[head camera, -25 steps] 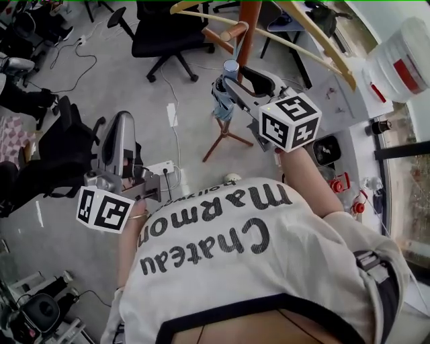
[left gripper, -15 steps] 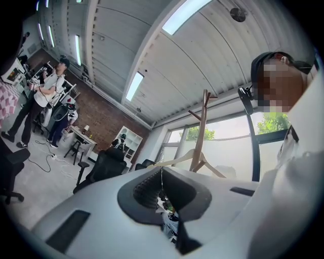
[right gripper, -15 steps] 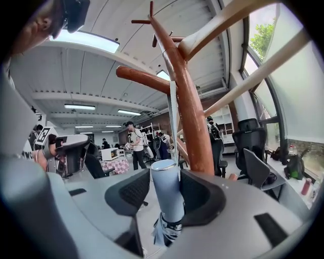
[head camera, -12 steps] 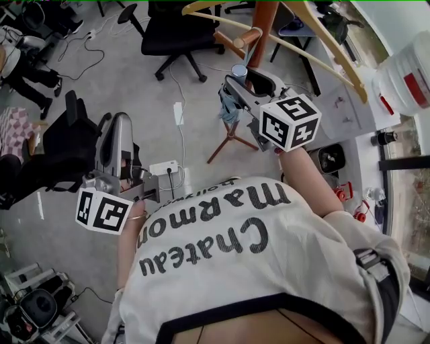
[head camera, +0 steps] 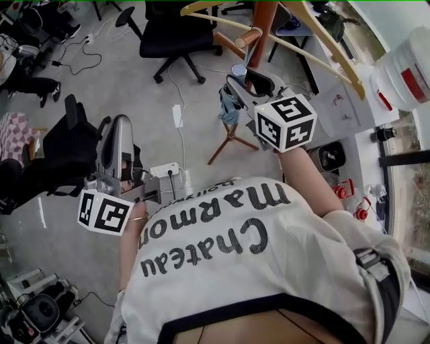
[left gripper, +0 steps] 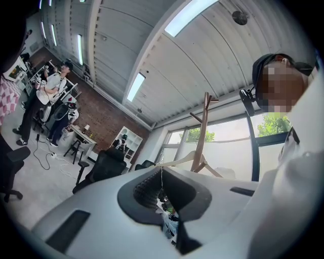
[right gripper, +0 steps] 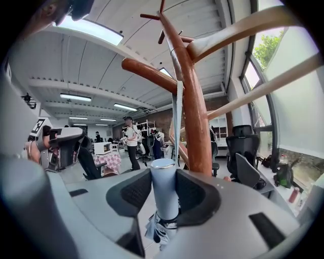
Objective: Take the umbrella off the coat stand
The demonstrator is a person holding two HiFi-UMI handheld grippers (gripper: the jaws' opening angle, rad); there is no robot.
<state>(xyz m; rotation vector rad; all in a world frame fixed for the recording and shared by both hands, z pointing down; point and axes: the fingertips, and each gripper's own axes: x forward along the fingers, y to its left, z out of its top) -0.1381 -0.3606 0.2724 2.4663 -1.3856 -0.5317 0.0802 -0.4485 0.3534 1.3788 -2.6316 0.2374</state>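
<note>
A folded blue-grey umbrella (head camera: 228, 107) hangs by a pale strap (right gripper: 178, 111) from a peg of the wooden coat stand (head camera: 263, 20). Its pale cylindrical handle (right gripper: 164, 202) stands upright just in front of the stand's pole (right gripper: 195, 116). My right gripper (head camera: 245, 79) reaches nearly level to that handle. Its jaws have just been closing and both pads now lie against the handle's sides. My left gripper (head camera: 119, 131) is held low at the left, far from the stand, with its pads together and nothing between them (left gripper: 162, 188).
Black office chairs (head camera: 171, 33) stand behind the stand and another chair (head camera: 67, 144) is beside my left gripper. A power strip (head camera: 164, 169) and cables lie on the grey floor. A white bucket (head camera: 403, 64) sits on the desk at the right. People stand far off.
The right gripper's jaws have drawn in onto the umbrella handle. Both hands have stayed nearly in place; the head view has shifted a little.
</note>
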